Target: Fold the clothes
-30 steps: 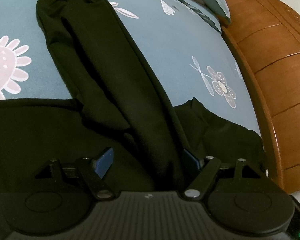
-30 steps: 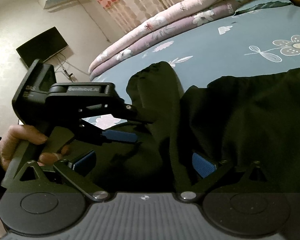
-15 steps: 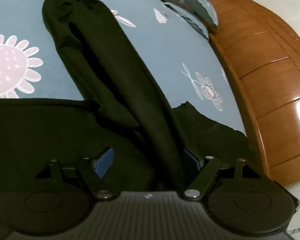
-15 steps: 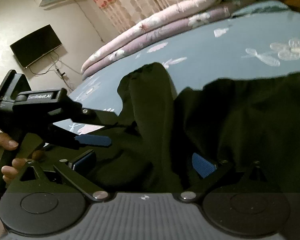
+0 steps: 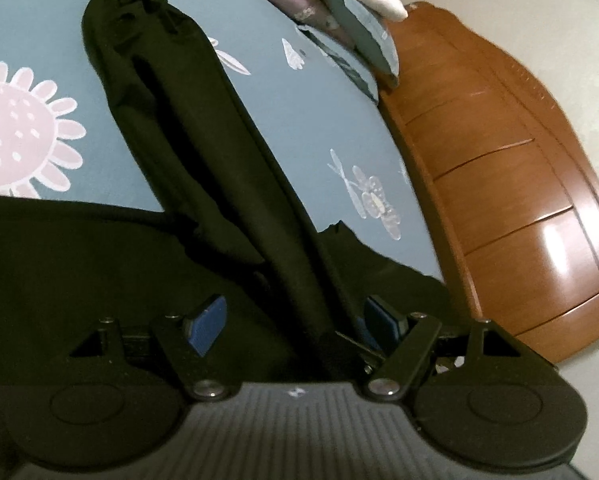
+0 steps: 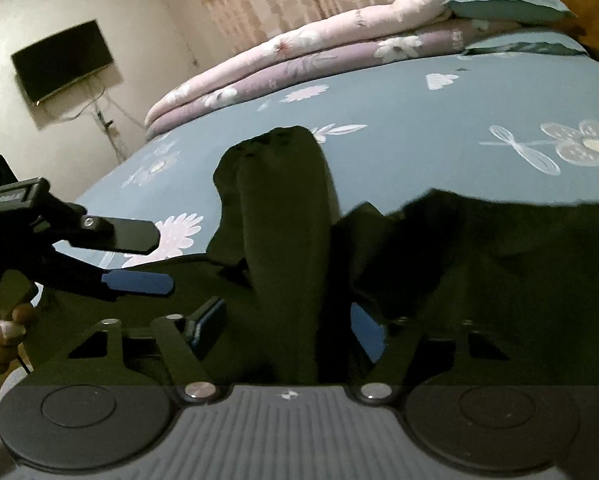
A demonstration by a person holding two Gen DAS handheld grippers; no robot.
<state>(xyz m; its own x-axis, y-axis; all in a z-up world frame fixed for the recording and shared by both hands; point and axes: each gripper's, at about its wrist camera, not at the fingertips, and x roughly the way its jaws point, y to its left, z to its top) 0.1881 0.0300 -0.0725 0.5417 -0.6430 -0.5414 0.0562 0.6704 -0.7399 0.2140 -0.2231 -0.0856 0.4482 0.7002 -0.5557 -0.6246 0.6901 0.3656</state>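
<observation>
Now the right gripper (image 6: 287, 330) is closing its jaws around the black garment's sleeve (image 6: 287, 220), the left gripper (image 6: 139, 258) spread wide beside it, so folding it inward seems next.

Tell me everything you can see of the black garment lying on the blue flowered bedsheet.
The black garment looks like soft, matte knit. One long sleeve or leg runs away across the blue flowered bedsheet, ending in a gathered cuff. Its wider body spreads, creased, across the near edge. Fabric sits between the fingers of the left gripper and of the right gripper, whose jaws are closing.
</observation>
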